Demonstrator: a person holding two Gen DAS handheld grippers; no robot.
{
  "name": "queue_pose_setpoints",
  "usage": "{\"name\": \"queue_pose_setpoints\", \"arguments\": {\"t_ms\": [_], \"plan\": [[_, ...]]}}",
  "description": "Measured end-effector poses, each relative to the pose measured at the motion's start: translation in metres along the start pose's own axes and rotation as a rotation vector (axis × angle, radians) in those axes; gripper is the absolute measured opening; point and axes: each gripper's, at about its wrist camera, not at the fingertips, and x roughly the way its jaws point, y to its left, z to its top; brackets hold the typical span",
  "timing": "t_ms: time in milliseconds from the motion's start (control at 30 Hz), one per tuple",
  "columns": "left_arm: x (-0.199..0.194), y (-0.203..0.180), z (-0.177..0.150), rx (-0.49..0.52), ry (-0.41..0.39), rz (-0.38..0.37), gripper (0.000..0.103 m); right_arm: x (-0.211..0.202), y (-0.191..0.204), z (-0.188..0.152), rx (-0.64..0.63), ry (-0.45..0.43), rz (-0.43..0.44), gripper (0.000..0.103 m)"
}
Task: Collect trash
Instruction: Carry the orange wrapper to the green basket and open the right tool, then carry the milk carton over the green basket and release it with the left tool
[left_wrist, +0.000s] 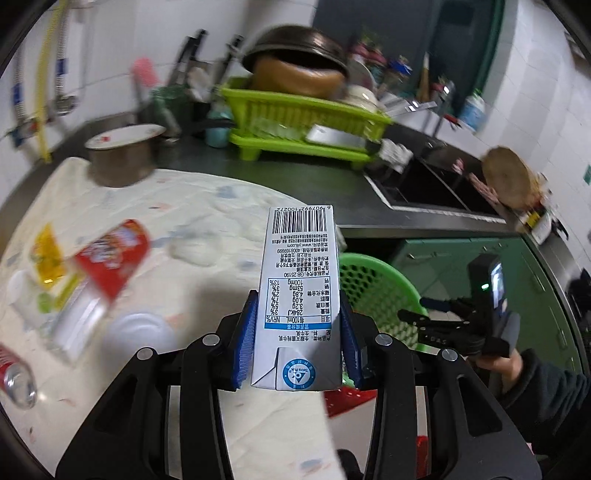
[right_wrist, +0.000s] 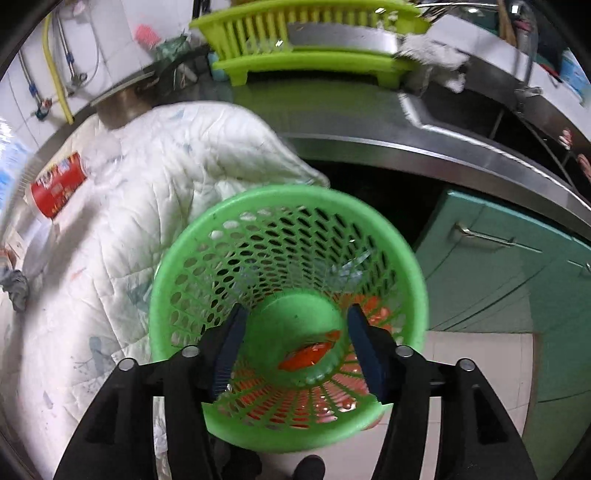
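A white rectangular milk carton (left_wrist: 299, 295) is pinched upright between the blue pads of the left tongs (left_wrist: 298, 332), at the centre of the left wrist view, just beside one green perforated plastic waste basket (right_wrist: 288, 314). The step in hand is judged to be the carrying of the carton to that basket; next, the carton must be brought over the rim and released. The right tongs (right_wrist: 295, 343) are spread above the basket, nothing held. On the white quilted desk cover (left_wrist: 192, 214), one red cylindrical can (left_wrist: 110, 258) is counted at left, among blurred litter.
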Motion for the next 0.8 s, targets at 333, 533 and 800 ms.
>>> {"name": "queue_pose_setpoints", "arguments": {"t_ms": [333, 533, 800], "plan": [[0.107, -0.062, -0.013, 0.048, 0.190, -0.075, 0.040, -0.079, -0.027, -0.016, 0.061, -0.142, 0.006, 0.065], [0.150, -0.086, -0.027, 0.061, 0.289, -0.077, 0.041, -0.102, -0.032, -0.023, 0.080, -0.185, 0.009, 0.066], [0.165, -0.098, -0.033, 0.048, 0.331, -0.094, 0.051, -0.108, -0.036, -0.026, 0.091, -0.195, 0.011, 0.066]]}}
